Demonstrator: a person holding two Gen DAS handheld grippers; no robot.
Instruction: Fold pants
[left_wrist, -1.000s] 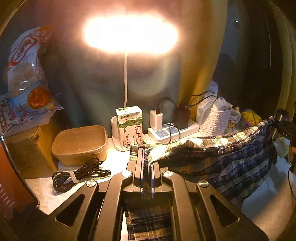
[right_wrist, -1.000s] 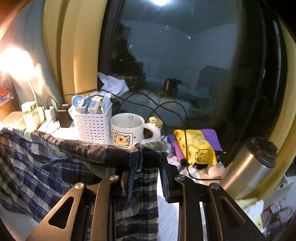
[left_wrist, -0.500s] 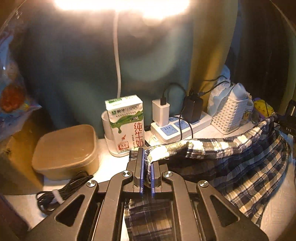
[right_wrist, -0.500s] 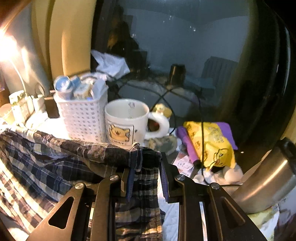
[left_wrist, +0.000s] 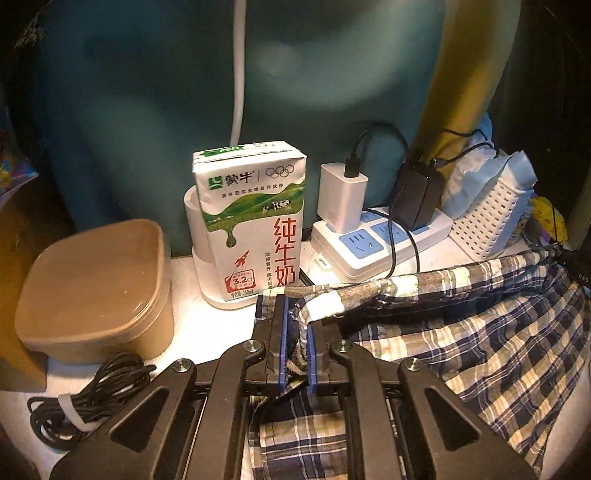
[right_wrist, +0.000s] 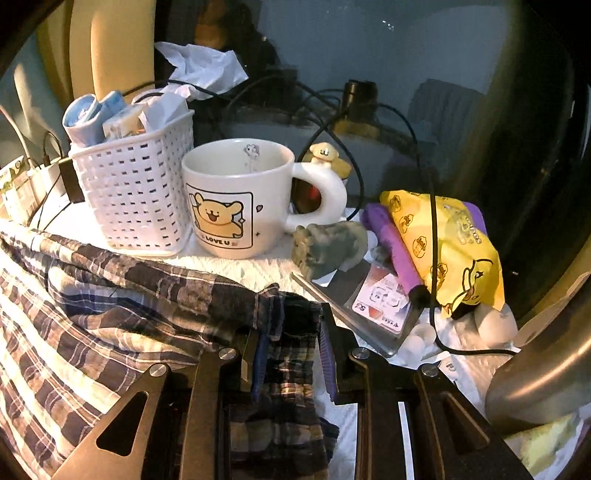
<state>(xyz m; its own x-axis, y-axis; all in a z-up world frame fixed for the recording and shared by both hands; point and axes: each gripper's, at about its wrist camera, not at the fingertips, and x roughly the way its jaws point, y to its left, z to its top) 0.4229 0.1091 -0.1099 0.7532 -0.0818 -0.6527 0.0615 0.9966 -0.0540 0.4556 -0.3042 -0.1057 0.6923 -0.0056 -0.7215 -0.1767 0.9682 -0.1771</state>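
The plaid pants (left_wrist: 480, 332) hang stretched between the two claws, the waistband running as a taut ridge from one to the other while the rest sags onto the white tabletop (left_wrist: 184, 295) below. The left gripper (left_wrist: 295, 332) has its blue pads (left_wrist: 282, 343) close together with a bunched corner of the waistband between them; its jaws have just been easing apart a little, and the cloth sits in the narrow gap, the pads looking still in touch with it on both sides. Straight ahead of this claw, just past its tips, stands a milk carton (left_wrist: 251, 218) in a white holder, and to the right of that a power strip (left_wrist: 376, 240) with a white charger (left_wrist: 341, 201) and a black charger (left_wrist: 419, 201) plugged in. Ahead and to the left of the claw sits a brown lidded container (left_wrist: 96, 288), with a coiled black cable (left_wrist: 85, 398) beside the left finger arm. The right gripper (right_wrist: 291, 332) is clamped on the other end of the waistband (right_wrist: 284, 314), its jaws held moderately apart by the thick fold, and the plaid fabric drops down between the arms and spreads away to its left. Just ahead of this claw are a white perforated basket (right_wrist: 136, 199) and, touching it on the right, a bear mug (right_wrist: 236, 199). Ahead and to the right lie a small grey figurine (right_wrist: 328, 247), a yellow snack packet (right_wrist: 450, 243) over something purple, and at the far right edge a steel flask (right_wrist: 546, 369).
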